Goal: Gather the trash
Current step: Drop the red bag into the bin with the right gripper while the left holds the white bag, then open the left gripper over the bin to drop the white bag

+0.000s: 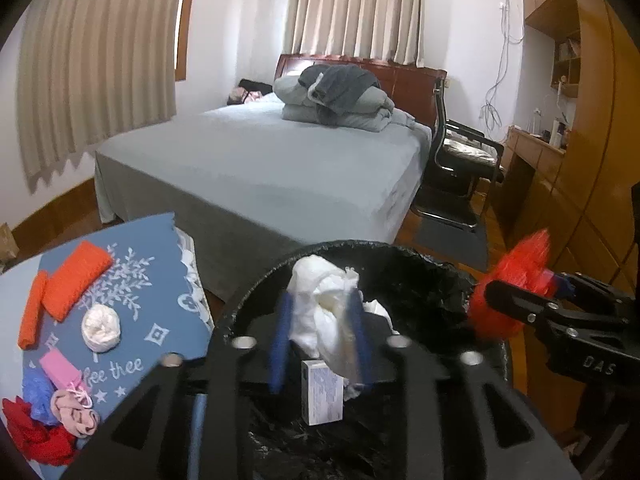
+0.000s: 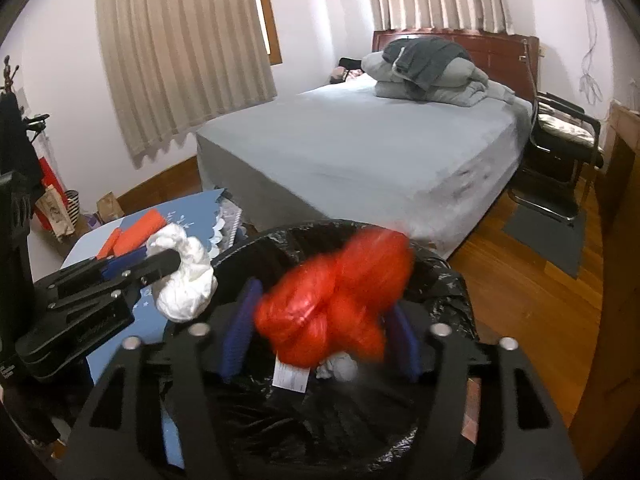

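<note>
Behind everything sits a big bed with a pale blue-grey sheet (image 1: 264,160), and beige curtains (image 2: 180,60) hang over the windows. Close by stands a round bin lined with a black plastic bag (image 1: 420,276). Both grippers hang over its open top.

The left gripper (image 1: 320,332) has its two blue fingers pressed onto a crumpled white plastic bag (image 1: 324,304). The bag sits right above the bin's mouth. The right gripper (image 2: 324,332) pinches a scrunched red plastic bag (image 2: 336,304), which looks blurry, so it may be moving. It is over the bin too.

Down inside the bin I can see a small white cardboard box (image 1: 322,392) and some white tissue (image 2: 340,366).

The step now looks like dropping both bags in. To do it well, each gripper should be well inside the rim before the fingers spread. Thin plastic is light and floaty, and it can cling to the blue pads. A little shake may help it fall. Opening one gripper at a time would stop the bags from bumping each other out.

More trash waits on the blue patterned tablecloth (image 1: 160,240) to the left: two orange rolled cloths (image 1: 76,280), a white tied bundle (image 1: 100,326), a pink block (image 1: 60,368), a peach knotted bag (image 1: 74,412), a crumpled blue plastic bag (image 1: 36,396) and a dark red crumpled bag (image 1: 36,440). So the job seems far from done.
</note>
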Demonstrator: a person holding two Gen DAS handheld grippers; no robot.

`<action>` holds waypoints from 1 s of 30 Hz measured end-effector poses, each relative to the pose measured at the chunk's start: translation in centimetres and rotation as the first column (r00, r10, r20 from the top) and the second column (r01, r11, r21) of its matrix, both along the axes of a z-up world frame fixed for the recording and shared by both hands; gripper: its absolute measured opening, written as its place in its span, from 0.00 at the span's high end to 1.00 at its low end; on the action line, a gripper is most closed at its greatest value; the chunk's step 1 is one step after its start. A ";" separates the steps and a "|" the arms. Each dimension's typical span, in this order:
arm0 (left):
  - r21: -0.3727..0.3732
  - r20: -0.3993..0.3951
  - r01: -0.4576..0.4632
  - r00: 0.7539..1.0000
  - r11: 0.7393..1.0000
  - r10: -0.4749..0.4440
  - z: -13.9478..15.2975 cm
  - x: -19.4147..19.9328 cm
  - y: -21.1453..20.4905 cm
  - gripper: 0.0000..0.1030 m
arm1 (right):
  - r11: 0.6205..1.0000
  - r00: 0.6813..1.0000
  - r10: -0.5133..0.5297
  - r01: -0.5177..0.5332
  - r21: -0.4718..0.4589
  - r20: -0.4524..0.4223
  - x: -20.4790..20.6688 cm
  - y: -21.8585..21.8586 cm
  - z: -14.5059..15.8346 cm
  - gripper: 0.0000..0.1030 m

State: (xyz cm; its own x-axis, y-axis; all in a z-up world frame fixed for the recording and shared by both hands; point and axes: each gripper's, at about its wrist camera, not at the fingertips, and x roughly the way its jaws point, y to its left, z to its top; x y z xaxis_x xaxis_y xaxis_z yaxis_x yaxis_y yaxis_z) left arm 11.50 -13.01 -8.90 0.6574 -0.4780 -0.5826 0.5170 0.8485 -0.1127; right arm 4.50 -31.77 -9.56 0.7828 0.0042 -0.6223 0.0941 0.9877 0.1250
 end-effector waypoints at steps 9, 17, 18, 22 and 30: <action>0.004 0.019 -0.071 0.997 0.997 0.071 0.2 -0.4 1.9 0.29 | 0.999 0.999 -0.028 0.028 -0.015 0.018 -0.3 0.2 0.5 0.09; 0.020 0.055 -0.148 0.988 0.989 0.146 1.1 -1.0 5.0 0.10 | 1.000 0.999 0.007 -0.006 -0.018 0.032 0.0 1.9 0.9 0.06; 0.021 0.058 -0.158 0.986 0.987 0.156 1.2 -1.1 5.4 0.08 | 1.000 0.999 0.011 -0.011 -0.017 0.033 0.1 2.2 0.9 0.06; 0.033 0.074 -0.208 0.976 0.977 0.206 1.3 -1.5 7.6 0.06 | 0.999 0.999 0.035 -0.035 -0.007 0.039 0.7 3.6 1.1 0.06; 0.042 0.095 -0.329 0.941 0.943 0.324 0.9 -2.5 12.7 0.06 | 0.993 0.992 0.117 -0.118 0.020 0.056 2.2 8.0 0.9 0.06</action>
State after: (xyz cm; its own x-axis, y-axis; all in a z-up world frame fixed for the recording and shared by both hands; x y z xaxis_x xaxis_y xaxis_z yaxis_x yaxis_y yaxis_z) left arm 8.95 -0.28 -8.00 0.8201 -0.1970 -0.5373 0.2163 0.9759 -0.0276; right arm 6.68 -23.74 -8.68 0.8088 0.1123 -0.5773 -0.0301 0.9882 0.1500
